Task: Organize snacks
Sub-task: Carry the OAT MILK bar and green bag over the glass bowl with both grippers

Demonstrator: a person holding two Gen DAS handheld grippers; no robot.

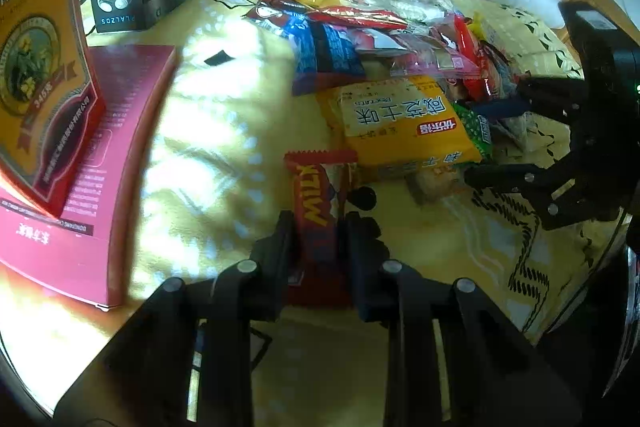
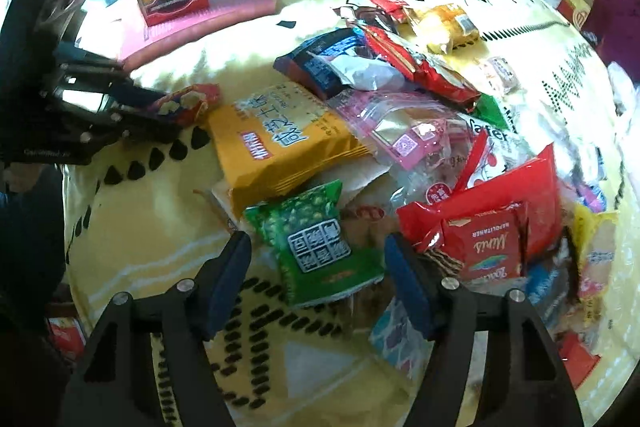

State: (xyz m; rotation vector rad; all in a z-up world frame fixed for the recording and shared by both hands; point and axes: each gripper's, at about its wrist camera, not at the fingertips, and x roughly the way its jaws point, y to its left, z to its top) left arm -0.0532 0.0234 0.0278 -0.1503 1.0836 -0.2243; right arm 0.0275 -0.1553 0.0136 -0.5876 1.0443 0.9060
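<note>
right gripper (image 2: 318, 263) hangs over the near edge of the snack pile, pointing steeply down. green packet (image 2: 316, 243) lies right between its fingers (image 2: 228, 279), slightly closer to the far tips than the knuckles. packet's long axis runs roughly along the fingers, a bit skewed, so the jaws straddle its short width. that's the relation the next move hinges on: a straight close should catch it across the narrow side. jaws are about half open, with a clear gap on both sides of the packet and no pad touching it. nothing held. i can't tell if the packet is flat on the bedspread (image 2: 132, 227) or propped on the wrappers under it.

yellow biscuit pack (image 2: 276, 143) sits just beyond the fingertips, to the left. red wafer pack (image 2: 488, 247) is just outside the right finger, close enough to snag if the close drifts.

left gripper (image 1: 320, 239) is clamped nearly fully on a red milk bar (image 1: 316, 203). bar's long axis runs along the fingers and sticks out past the tips toward the pile. it's busy, so my read is the right hand takes the green packet.

boxes (image 1: 48, 67) stand well off to the left of the left fingers, probably the drop zone, not certain.
</note>
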